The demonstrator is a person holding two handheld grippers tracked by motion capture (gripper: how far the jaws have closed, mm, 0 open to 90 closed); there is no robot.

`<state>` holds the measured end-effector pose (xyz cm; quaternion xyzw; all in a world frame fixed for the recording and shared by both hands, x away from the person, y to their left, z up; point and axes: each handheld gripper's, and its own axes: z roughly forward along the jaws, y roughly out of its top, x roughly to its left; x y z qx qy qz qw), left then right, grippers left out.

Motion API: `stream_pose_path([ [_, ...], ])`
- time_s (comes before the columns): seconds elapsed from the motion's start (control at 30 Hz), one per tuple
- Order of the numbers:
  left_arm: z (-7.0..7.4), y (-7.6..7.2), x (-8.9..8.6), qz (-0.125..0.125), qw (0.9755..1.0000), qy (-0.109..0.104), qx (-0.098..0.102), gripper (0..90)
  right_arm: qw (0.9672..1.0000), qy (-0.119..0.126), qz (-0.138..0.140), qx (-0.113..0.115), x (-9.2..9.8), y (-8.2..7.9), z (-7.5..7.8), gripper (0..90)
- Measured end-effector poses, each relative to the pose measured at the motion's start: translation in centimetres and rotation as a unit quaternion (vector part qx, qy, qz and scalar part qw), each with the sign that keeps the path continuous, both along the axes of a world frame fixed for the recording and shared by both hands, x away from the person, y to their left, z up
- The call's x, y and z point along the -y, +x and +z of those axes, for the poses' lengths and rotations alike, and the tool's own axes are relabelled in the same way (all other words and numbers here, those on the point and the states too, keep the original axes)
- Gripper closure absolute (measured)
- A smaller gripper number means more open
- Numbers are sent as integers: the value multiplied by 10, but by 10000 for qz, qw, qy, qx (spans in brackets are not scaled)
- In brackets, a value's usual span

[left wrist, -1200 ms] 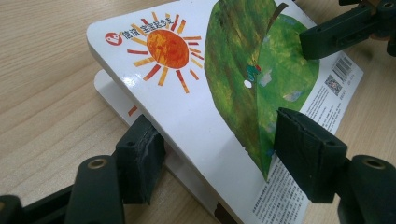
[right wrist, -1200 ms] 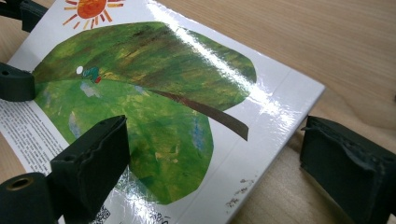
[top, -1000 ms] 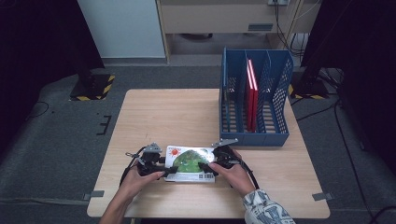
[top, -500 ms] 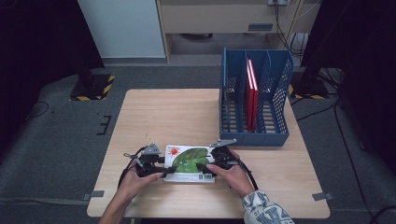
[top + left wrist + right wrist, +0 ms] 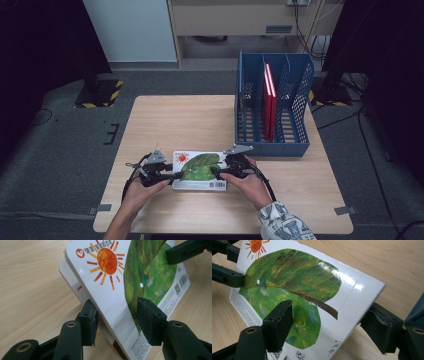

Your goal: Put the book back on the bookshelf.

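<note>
A picture book [image 5: 200, 170] with a white cover, an orange sun and a green leaf lies near the table's front edge. My left gripper [image 5: 177, 175] is at its left end. In the left gripper view the jaws [image 5: 120, 317] have just been closing and now pinch the raised cover [image 5: 112, 280], one pad beneath it and one on its face. My right gripper [image 5: 216, 171] is at the book's right end. Its jaws [image 5: 327, 322] have just been closing too, and the tilted book [image 5: 294, 280] passes between them without a clear squeeze.
A blue mesh file rack [image 5: 272, 145] stands at the back right of the wooden table [image 5: 175, 120], with red books [image 5: 269, 100] upright in it, close behind my right hand. Both forearms enter from the bottom edge.
Both hands and the book stay almost in place. The jaws at each end of the book look a little narrower than a second ago.
</note>
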<state>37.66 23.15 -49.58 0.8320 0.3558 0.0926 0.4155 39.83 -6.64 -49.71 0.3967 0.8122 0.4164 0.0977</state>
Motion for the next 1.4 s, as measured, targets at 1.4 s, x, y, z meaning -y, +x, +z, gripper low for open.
stream_pose_path([
  [1.4, 3, -11, -8, 584, 9963, -156, 603, 484, 9929, 48, 829, 854, -1, -25, 24, 337],
])
